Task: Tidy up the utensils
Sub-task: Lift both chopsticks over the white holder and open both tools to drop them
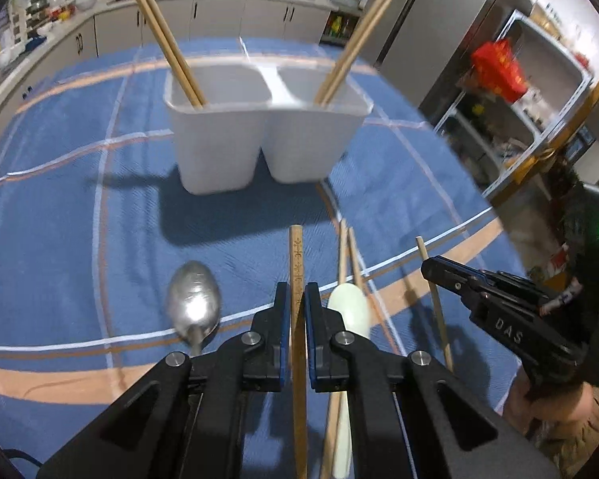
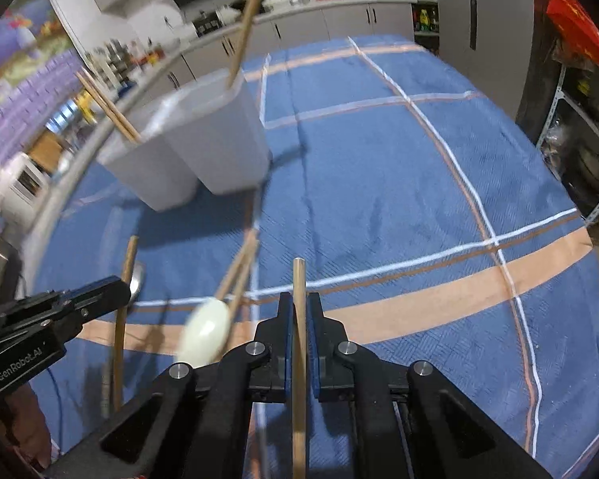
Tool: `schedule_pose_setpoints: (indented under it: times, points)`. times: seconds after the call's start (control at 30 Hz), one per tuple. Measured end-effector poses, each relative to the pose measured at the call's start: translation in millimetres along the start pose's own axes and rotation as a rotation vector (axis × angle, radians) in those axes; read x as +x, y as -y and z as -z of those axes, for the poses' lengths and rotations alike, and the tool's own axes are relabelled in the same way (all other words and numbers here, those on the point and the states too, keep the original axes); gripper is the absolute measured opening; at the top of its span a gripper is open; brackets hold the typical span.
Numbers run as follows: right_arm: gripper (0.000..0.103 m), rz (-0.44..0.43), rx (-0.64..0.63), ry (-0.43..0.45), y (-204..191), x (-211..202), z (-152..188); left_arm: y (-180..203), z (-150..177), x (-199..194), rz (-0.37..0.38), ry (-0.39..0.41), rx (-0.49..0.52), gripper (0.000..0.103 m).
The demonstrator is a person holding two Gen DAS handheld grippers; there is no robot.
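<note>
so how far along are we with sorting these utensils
Partly done. Two pairs of chopsticks already stand in the white holder, one pair in the left compartment and one in the right. In hand: the left gripper and right gripper each clamp a single chopstick. Left on the cloth: the metal spoon, the white spoon and two loose chopsticks.

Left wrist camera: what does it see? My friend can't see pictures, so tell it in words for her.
The left gripper is shut on a wooden chopstick above a blue checked tablecloth. Ahead stands a white two-part holder with chopsticks in each side. A metal spoon and a white spoon lie nearby.
</note>
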State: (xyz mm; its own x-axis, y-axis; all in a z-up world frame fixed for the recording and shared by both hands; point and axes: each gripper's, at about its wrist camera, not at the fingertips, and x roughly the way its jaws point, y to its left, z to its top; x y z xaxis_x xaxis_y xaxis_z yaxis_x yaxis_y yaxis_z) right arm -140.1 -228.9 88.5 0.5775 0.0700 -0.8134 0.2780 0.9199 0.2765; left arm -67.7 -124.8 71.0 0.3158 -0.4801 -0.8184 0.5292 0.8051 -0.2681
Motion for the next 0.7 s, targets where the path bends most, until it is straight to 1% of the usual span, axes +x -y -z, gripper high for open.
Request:
schedule_pose_setpoints:
  times: [0.13, 0.23, 0.4, 0.57, 0.7]
  points:
    - [0.007, -0.030, 0.002, 0.069, -11, -30, 4, -2, 7, -32, 0.025, 0.063, -0.018, 0.006]
    - [0.007, -0.044, -0.008, 0.123, -19, -56, 3, -1, 15, -65, 0.035, 0.128, -0.003, 0.006]
    - [0.007, -0.047, -0.038, 0.206, -37, -96, 12, 8, 28, -110, 0.062, 0.221, 0.016, 0.006]
    - [0.006, -0.057, -0.052, 0.269, -47, -125, 18, 13, 37, -148, 0.069, 0.308, 0.034, 0.006]
    - [0.006, -0.058, -0.070, 0.319, -56, -145, 19, 13, 37, -170, 0.070, 0.367, 0.044, 0.006]
